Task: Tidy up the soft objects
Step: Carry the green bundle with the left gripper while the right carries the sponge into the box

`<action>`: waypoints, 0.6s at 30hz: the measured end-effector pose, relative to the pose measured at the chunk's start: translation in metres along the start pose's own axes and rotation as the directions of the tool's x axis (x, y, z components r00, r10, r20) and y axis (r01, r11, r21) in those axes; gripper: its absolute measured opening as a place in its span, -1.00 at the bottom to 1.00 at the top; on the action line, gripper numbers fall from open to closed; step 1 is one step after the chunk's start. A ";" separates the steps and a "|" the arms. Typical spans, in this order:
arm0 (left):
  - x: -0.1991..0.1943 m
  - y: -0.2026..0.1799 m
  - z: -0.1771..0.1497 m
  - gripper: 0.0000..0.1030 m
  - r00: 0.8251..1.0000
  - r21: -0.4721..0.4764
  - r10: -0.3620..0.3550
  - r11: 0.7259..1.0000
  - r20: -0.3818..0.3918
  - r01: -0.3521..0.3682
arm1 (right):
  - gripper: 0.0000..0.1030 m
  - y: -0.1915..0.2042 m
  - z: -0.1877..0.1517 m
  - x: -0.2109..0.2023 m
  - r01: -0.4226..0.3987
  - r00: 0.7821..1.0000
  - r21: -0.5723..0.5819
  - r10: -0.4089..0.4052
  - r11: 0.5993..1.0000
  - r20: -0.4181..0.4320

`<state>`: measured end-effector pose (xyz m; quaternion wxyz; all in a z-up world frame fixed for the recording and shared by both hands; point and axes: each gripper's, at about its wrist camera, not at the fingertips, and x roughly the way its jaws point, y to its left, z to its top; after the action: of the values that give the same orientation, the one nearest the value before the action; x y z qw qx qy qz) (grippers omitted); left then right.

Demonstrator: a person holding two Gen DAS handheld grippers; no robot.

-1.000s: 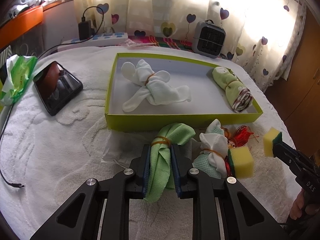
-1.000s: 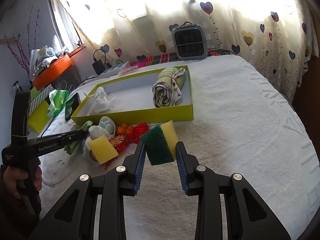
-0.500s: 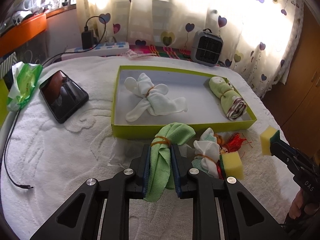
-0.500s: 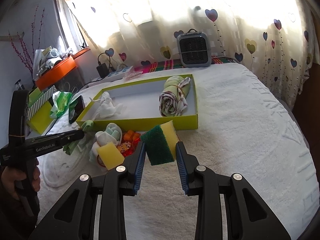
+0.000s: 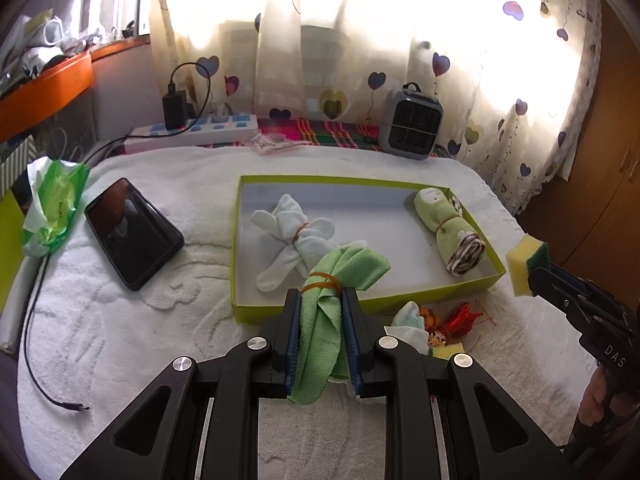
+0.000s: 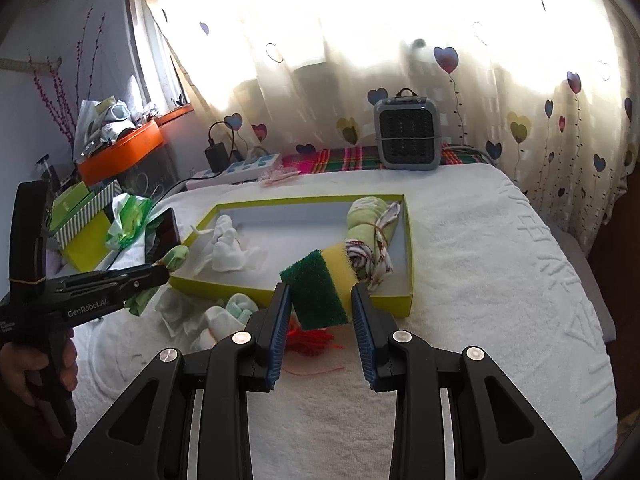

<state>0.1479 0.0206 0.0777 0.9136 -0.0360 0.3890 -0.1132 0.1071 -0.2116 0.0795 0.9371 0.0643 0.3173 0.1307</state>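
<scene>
Mid-carry toward the box (image 5: 244, 308); left gripper (image 5: 320, 320) clamped on green cloth (image 5: 324, 312), right gripper (image 6: 320, 312) on sponge (image 6: 320, 292); next: lower inside, release on bare floor.

Bright daylight through sheer heart-printed curtains (image 6: 400, 40), window (image 6: 156, 60) at left above a cluttered orange shelf (image 6: 120, 152), brown wooden wardrobe (image 5: 612, 184) at right, white textured bedspread (image 6: 500, 280).

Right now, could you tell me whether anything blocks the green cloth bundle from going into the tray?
Nothing visible does. The left claw holds the green cloth bundle above the tray's near wall; bare floor lies between the white sock bundle and the rolled cloth.
</scene>
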 end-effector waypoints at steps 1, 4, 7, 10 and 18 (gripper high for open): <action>0.001 0.000 0.002 -0.64 1.000 -0.001 0.000 1.000 0.000 0.000 | -0.37 0.000 0.002 0.002 -0.001 1.000 -0.001 0.001 1.000 -0.001; 0.006 0.002 0.009 -0.64 1.000 0.003 0.002 1.000 -0.001 -0.002 | -0.37 0.001 0.009 0.010 -0.004 1.000 -0.006 0.004 1.000 -0.007; 0.013 0.004 0.015 -0.64 1.000 0.002 0.004 1.000 -0.005 -0.004 | -0.37 0.001 0.016 0.019 0.000 1.000 -0.017 0.000 1.000 -0.015; 0.020 0.005 0.021 -0.64 1.000 0.001 0.004 1.000 -0.011 -0.004 | -0.37 -0.001 0.023 0.029 0.003 1.000 -0.021 -0.003 1.000 -0.024; 0.040 0.012 0.029 -0.64 0.999 -0.014 0.010 1.000 -0.036 -0.011 | -0.37 -0.006 0.036 0.061 0.009 0.998 -0.023 -0.010 1.000 -0.068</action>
<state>0.1981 0.0217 0.0678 0.9068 -0.0383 0.4061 -0.1062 0.1773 -0.2012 0.0716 0.9270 0.0476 0.3477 0.1321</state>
